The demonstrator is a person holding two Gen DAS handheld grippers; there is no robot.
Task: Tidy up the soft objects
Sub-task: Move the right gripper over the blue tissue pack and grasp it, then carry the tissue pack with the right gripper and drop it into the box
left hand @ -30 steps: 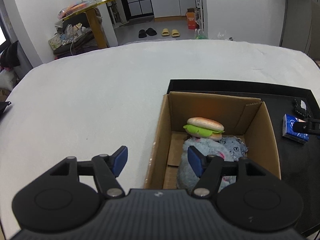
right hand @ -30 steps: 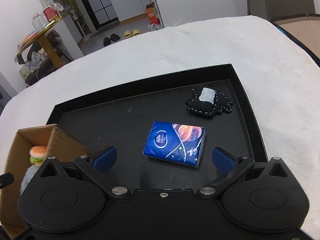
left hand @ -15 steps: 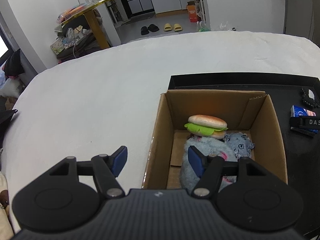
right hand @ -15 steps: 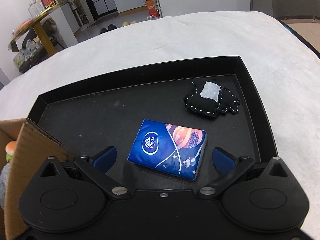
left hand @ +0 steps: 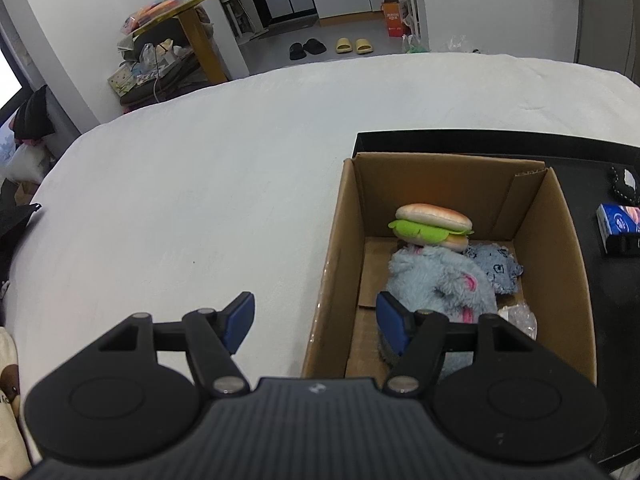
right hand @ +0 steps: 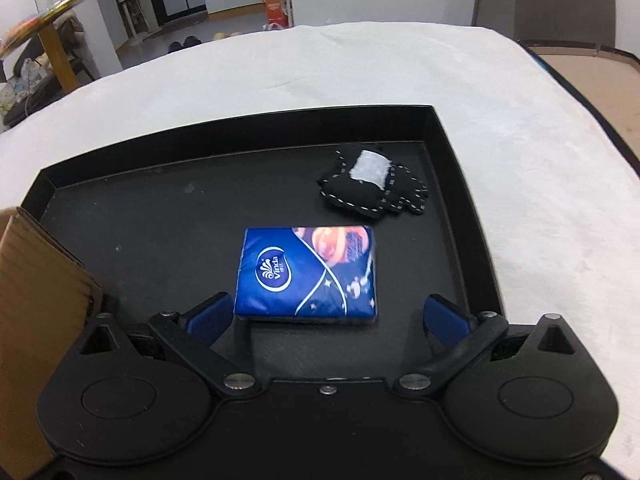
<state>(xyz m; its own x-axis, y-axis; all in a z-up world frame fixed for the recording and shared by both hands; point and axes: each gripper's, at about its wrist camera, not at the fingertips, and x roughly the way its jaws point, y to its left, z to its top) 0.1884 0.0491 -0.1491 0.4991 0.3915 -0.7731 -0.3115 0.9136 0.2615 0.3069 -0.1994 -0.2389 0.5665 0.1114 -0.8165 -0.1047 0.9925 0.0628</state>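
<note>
Right tool (right hand: 326, 318) neared tissue pack (right hand: 308, 276).

- The room was evenly lit, soft and a little cool, with no hard shadows across the white table (left hand: 208, 184).
- A bright window glared at the far left edge of the left wrist view, blown out to plain white.
- Inside the cardboard box (left hand: 448, 184) a warm orange glow sat on the far wall, and the floor lay in mild shade.
- The black tray (right hand: 240, 136) swallowed light; only faint dusty specks showed on it.
- The blue tissue pack (right hand: 308, 276) looked slightly smeared at its right edge.
- Both views bent strongly at the borders, with dark corners and curved walls.
- The black stitched plush (right hand: 372, 188) stayed fairly sharp.
</note>
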